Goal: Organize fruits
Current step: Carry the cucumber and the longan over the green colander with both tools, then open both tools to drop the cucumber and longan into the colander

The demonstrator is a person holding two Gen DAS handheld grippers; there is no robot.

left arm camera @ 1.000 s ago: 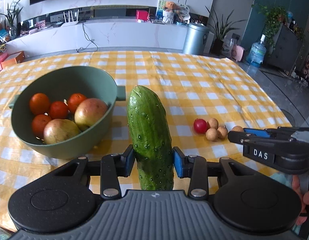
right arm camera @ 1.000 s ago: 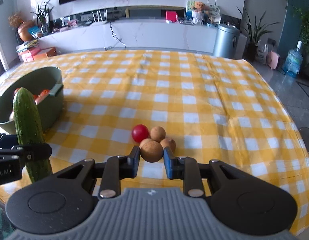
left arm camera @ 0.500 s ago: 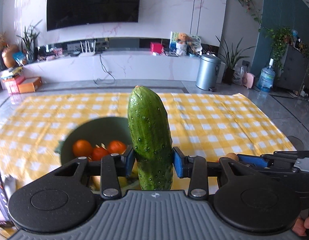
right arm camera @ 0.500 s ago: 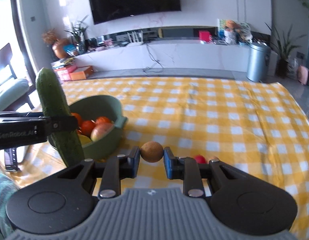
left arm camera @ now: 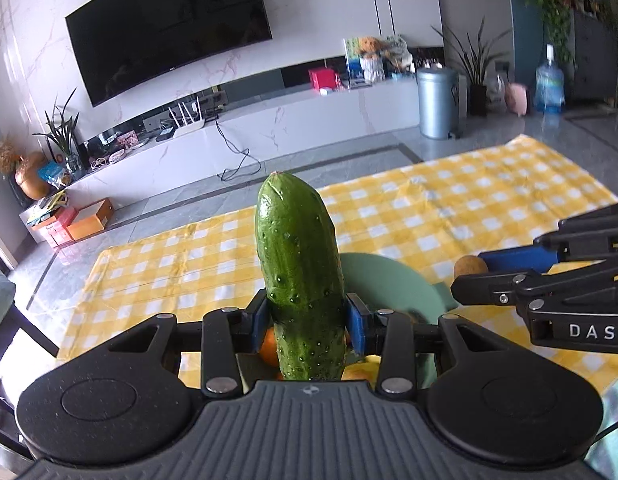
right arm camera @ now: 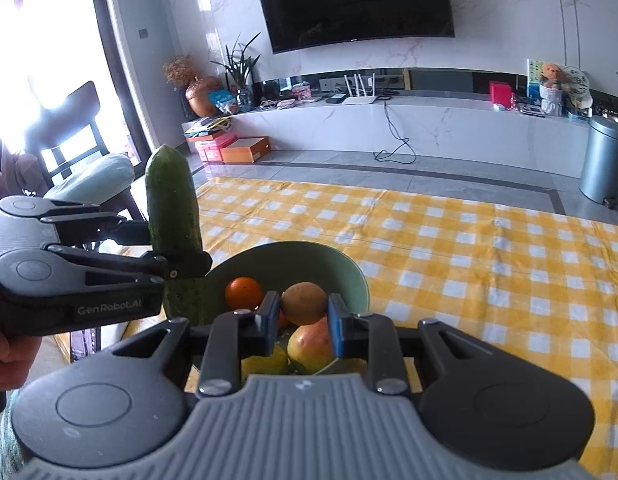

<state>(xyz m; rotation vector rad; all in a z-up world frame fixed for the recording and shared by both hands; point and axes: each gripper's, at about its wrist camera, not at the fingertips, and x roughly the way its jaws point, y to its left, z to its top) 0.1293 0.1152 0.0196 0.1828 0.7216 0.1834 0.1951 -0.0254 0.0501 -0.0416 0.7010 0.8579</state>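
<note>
Table (right arm camera: 489, 248): covered by a yellow check cloth, otherwise bare on the far side.

Bowl (right arm camera: 349, 276): green, on the near left part of the table, already containing oranges and larger fruit.

Cucumber (left arm camera: 299, 272): clamped in my left gripper (left arm camera: 305, 320), long axis upright, its lower end over the bowl's near left rim. In my judgement it must be tipped towards level before release, or it will stand against the fruit.

Brown fruit (right arm camera: 303, 303): small and round, pinched in my right gripper (right arm camera: 303, 322), directly above the bowl's contents.

Finding: both hands hover at the bowl. My right is better placed over its middle, so I judge it should let go first, the left following.
</note>
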